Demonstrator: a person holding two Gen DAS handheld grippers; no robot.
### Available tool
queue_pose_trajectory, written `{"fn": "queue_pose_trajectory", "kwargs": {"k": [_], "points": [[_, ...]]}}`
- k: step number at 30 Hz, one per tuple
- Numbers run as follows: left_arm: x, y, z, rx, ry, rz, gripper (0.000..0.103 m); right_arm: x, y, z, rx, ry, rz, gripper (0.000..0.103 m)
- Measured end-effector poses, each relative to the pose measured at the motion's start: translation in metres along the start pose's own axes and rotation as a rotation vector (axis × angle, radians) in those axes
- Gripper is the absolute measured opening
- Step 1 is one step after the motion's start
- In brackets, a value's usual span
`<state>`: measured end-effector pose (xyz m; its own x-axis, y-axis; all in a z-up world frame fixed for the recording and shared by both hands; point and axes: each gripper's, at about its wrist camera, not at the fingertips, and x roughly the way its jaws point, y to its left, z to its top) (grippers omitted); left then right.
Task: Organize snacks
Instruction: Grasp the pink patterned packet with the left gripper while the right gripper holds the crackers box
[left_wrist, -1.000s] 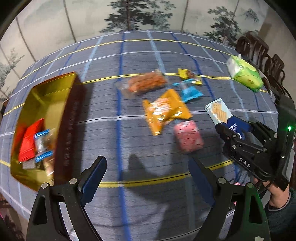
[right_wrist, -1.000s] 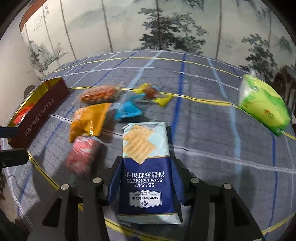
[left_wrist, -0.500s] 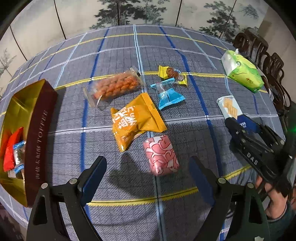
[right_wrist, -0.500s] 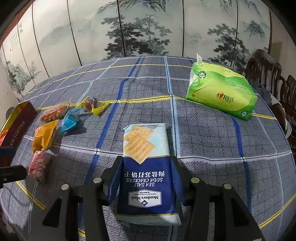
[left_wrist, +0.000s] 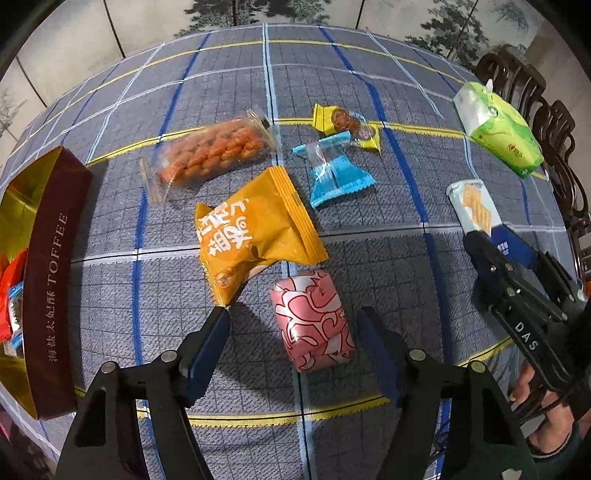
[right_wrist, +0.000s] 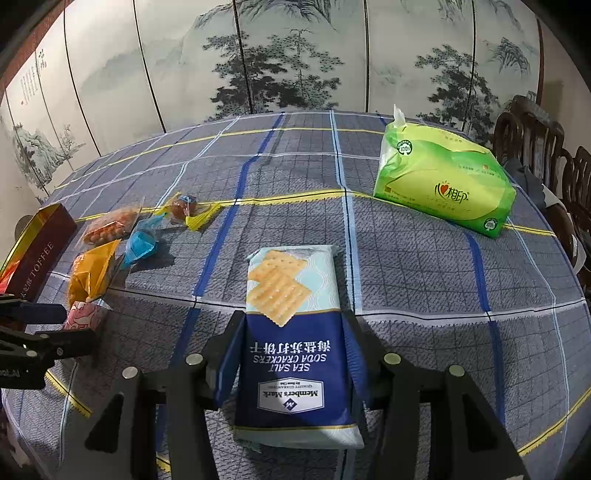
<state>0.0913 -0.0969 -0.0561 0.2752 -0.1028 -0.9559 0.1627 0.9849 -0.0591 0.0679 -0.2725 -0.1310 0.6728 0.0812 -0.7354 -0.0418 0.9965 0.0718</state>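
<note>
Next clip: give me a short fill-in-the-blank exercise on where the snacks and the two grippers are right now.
1. The right gripper is shut on a pack of sea salt soda ______.
2. The pink wrapped snack lies between the closing fingers of the ______ gripper, which do not yet press on it.
3. The word printed on the side of the brown box is ______.
4. The tissue pack near the chairs is ______ in colour.

Missing words: crackers; left; TOFFEE; green
</note>
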Motion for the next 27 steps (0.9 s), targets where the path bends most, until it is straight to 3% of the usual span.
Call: {"fn": "queue_pose_trajectory", "kwargs": {"k": [5, 11, 27], "points": [[0.002, -0.002, -0.001, 0.024, 0.000, 0.011, 0.055, 0.000, 0.000, 0.000, 0.000, 0.000, 0.000, 0.052], [0.000, -0.004, -0.002, 0.052, -0.006, 0.002, 0.030, 0.000, 0.000, 0.000, -0.001, 0.000, -0.002, 0.053], [-0.015, -0.002, -0.020, 0.115, -0.015, -0.004, 0.026, 0.001, 0.002, 0.001, -0.014, 0.004, -0.017, 0.053]]}}
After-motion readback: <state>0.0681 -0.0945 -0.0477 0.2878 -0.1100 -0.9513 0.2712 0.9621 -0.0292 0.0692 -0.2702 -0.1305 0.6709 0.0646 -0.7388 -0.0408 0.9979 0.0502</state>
